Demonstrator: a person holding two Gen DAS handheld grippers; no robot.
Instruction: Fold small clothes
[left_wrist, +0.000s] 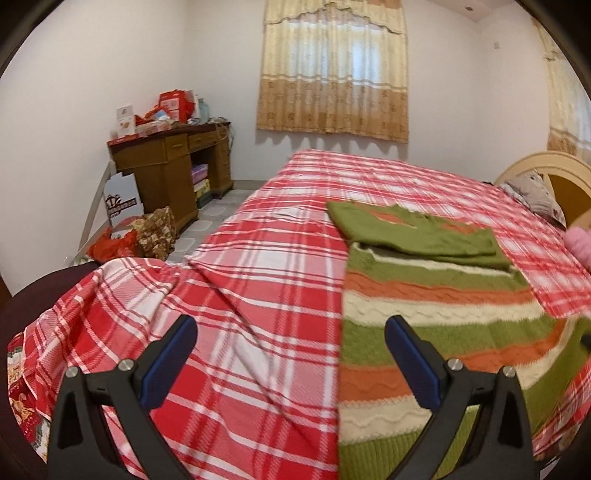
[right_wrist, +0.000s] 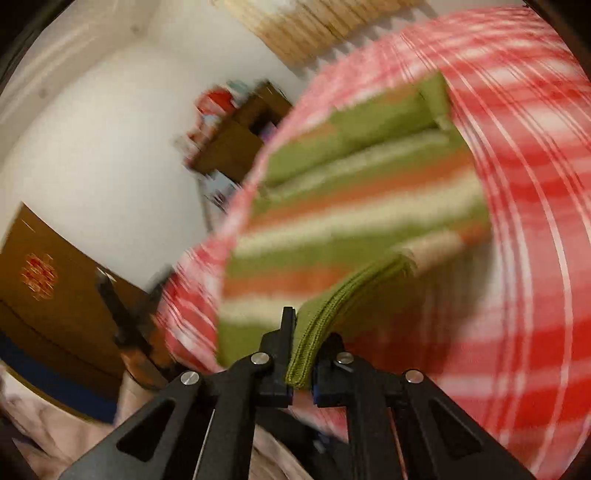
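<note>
I have the striped sweater (left_wrist: 436, 306) lying flat on the plaid bedspread (left_wrist: 258, 280), filling the lower right of the left wrist view, its sleeves already folded across the top. My right gripper (right_wrist: 301, 354) is clenched on the green ribbed hem (right_wrist: 317, 325) at bottom centre of its view, while my left gripper (left_wrist: 291, 365) hangs released over bare plaid, holding nothing. The knit looks soft, light and floppy, so I judge the thicker ribbed hem the surest hold, with 2 corners pinched to keep it from sagging.

The fuzzy knit sweater (left_wrist: 436, 314) striped green, orange and cream has a ribbed green hem, lying on a smooth woven red-and-white plaid cloth bedsheet (left_wrist: 266, 266). At upper left stands a brown wooden worktop (left_wrist: 173, 166), faintly glossy. Matt black plastic fingers (left_wrist: 410, 354) carry shiny metal pins.
</note>
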